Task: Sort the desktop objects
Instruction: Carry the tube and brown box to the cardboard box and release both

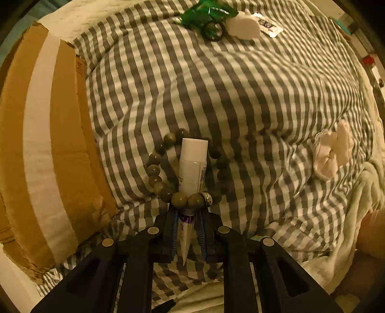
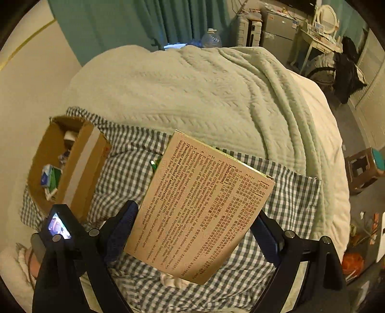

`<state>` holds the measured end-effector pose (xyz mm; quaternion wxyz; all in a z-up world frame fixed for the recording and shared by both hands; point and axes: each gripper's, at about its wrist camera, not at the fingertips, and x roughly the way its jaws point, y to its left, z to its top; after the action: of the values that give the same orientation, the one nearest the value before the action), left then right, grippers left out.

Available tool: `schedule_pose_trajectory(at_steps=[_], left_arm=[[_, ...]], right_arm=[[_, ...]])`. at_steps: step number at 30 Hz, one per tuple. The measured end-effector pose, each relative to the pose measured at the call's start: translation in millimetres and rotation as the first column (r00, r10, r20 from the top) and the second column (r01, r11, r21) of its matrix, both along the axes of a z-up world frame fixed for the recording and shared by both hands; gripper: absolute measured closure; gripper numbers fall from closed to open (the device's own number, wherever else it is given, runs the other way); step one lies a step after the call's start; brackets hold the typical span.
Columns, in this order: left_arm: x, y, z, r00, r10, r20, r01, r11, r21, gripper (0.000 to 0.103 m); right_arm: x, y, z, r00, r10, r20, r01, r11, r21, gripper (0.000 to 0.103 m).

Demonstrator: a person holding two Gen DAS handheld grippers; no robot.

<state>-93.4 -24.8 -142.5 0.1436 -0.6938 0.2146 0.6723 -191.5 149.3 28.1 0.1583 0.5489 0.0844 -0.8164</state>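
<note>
My left gripper (image 1: 188, 218) is shut on a white tube (image 1: 192, 166) that sticks forward from the fingers, with a grey bead bracelet (image 1: 158, 183) looped around the tube. It hangs above the grey checked cloth (image 1: 240, 96). My right gripper (image 2: 192, 228) is shut on a tan medicine box (image 2: 199, 207) printed with red text, held above the checked cloth (image 2: 125, 168). A brown cardboard box lies at the left in the left wrist view (image 1: 48, 144). In the right wrist view it stands open (image 2: 81, 168) with several small items inside.
A green packet (image 1: 204, 16), a white object (image 1: 243, 26) and a small sachet (image 1: 269, 25) lie at the cloth's far edge. Crumpled white tissue (image 1: 332, 154) lies at the right. A pale green blanket (image 2: 192, 91) covers the bed beyond. Furniture stands at the far right.
</note>
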Motion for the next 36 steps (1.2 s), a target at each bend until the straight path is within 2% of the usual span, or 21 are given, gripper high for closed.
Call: schedule_pose_trajectory(at_steps=[2, 7, 13, 16, 19, 21, 26, 28, 30, 32, 34, 36], left_arm=[[0, 0, -8, 1.0, -0.008, 0.0, 0.008, 1.0, -0.024, 0.089], [-1, 6, -31, 0.999, -0.052, -0.002, 0.052, 0.996, -0.066, 0.088], [-3, 11, -49, 0.993, -0.121, 0.0, 0.12, 0.987, -0.105, 0.088], [-3, 16, -43, 0.986, -0.145, 0.081, 0.154, 0.982, -0.108, 0.089], [-4, 10, -21, 0.983, -0.126, 0.134, 0.13, 0.991, -0.024, 0.089], [1, 4, -9, 0.978, -0.133, 0.16, 0.135, 0.991, -0.002, 0.089], [19, -4, -4, 0.967, -0.159, 0.197, 0.171, 0.984, -0.043, 0.089], [20, -6, 9, 0.977, -0.144, 0.16, 0.149, 0.989, -0.017, 0.089], [17, -7, 29, 0.989, -0.112, 0.096, 0.108, 0.993, 0.047, 0.089], [4, -10, 60, 0.999, -0.044, 0.002, 0.043, 0.987, 0.155, 0.089], [-3, -19, 88, 0.995, 0.045, -0.087, -0.024, 0.973, 0.23, 0.089], [-19, -39, 117, 0.97, 0.15, -0.191, -0.089, 0.952, 0.293, 0.089]], right_arm=[[-3, 1, -7, 1.0, -0.005, 0.019, 0.005, 1.0, 0.011, 0.012], [-10, 2, -15, 0.998, -0.017, 0.067, 0.02, 0.999, -0.046, 0.012], [-12, -10, -25, 0.996, 0.025, 0.08, -0.023, 0.999, -0.023, 0.012], [-13, -12, -31, 0.994, 0.041, 0.097, -0.039, 0.999, -0.026, 0.012], [-13, -12, -34, 0.993, 0.053, 0.104, -0.05, 0.998, -0.031, 0.012], [-14, -12, -35, 0.992, 0.057, 0.113, -0.052, 0.998, -0.039, 0.012], [-14, -14, -37, 0.99, 0.068, 0.121, -0.063, 0.997, -0.045, 0.012], [-12, -16, -36, 0.99, 0.076, 0.123, -0.07, 0.996, -0.052, 0.012], [-9, -18, -32, 0.99, 0.085, 0.116, -0.078, 0.995, -0.063, 0.012], [-5, -21, -27, 0.99, 0.092, 0.103, -0.085, 0.994, -0.073, 0.012], [-2, -28, -21, 0.991, 0.102, 0.086, -0.095, 0.992, -0.08, 0.012], [-2, -37, -16, 0.992, 0.101, 0.077, -0.093, 0.991, -0.095, 0.012]])
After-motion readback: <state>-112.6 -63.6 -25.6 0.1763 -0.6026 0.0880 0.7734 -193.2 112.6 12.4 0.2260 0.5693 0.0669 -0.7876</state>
